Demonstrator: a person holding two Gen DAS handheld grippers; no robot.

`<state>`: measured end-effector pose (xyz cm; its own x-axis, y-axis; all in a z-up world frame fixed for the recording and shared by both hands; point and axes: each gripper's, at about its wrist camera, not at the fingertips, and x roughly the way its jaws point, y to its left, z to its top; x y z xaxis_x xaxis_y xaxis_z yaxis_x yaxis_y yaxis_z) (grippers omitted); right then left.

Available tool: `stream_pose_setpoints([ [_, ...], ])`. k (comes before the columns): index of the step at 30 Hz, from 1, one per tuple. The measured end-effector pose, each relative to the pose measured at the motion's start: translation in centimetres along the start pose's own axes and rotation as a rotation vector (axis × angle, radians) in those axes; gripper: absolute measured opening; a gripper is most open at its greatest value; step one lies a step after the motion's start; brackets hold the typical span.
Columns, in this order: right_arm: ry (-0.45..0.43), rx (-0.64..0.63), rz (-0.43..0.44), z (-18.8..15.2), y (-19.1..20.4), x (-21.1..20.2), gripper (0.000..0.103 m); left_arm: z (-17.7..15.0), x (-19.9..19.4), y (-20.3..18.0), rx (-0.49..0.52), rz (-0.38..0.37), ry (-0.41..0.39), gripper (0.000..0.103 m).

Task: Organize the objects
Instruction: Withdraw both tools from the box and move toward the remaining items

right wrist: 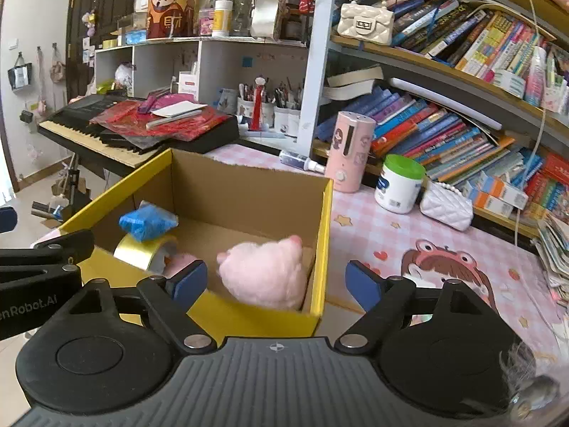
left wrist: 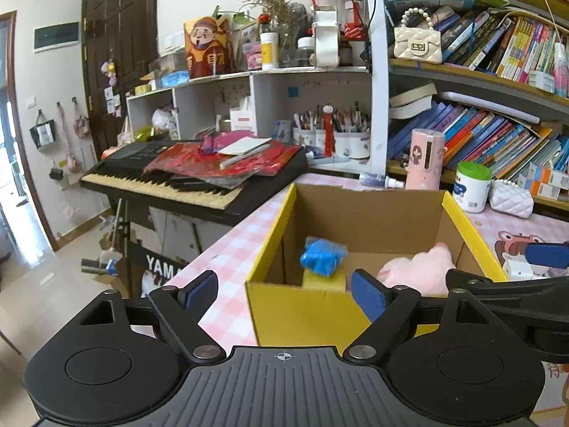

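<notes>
An open cardboard box with yellow outer walls [left wrist: 302, 313] [right wrist: 325, 235] stands on the pink checked tabletop. Inside lie a pink plush toy [right wrist: 266, 274] [left wrist: 419, 270], a crumpled blue bag [right wrist: 147, 222] [left wrist: 322, 256] and a roll of gold tape [right wrist: 145, 252] [left wrist: 323, 281]. My left gripper [left wrist: 284, 295] hovers open at the box's near left corner, nothing between its fingers. My right gripper [right wrist: 275, 283] hangs open over the box's near right corner, just short of the plush toy and holding nothing.
A pink cylinder [right wrist: 350, 151], a white jar with a green lid [right wrist: 400, 185] and a white quilted pouch [right wrist: 446, 206] stand behind the box by the bookshelf [right wrist: 462, 71]. A keyboard [left wrist: 185, 178] piled with red cloth sits to the left. Paper stacks [right wrist: 554, 252] lie far right.
</notes>
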<state>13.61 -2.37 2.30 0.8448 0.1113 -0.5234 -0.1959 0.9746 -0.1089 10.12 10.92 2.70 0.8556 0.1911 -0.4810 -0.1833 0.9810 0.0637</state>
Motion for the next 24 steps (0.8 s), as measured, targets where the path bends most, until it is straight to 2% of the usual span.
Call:
stream_pose_setpoints([
  [5,0.022,0.009,-0.062,-1.5,0.9,-1.3,0.095,-1.3,-1.3,0.6,-0.009,0.034,0.023,0.088],
  [16,0.091,0.051,-0.146,-4.8,2.4,-4.3,0.100,-4.4,-4.6,1.5,0.041,0.034,0.061,0.091],
  [24,0.135,0.070,-0.156,-7.1,3.9,-6.1,0.102,-6.2,-6.8,2.9,0.064,0.037,0.080,0.094],
])
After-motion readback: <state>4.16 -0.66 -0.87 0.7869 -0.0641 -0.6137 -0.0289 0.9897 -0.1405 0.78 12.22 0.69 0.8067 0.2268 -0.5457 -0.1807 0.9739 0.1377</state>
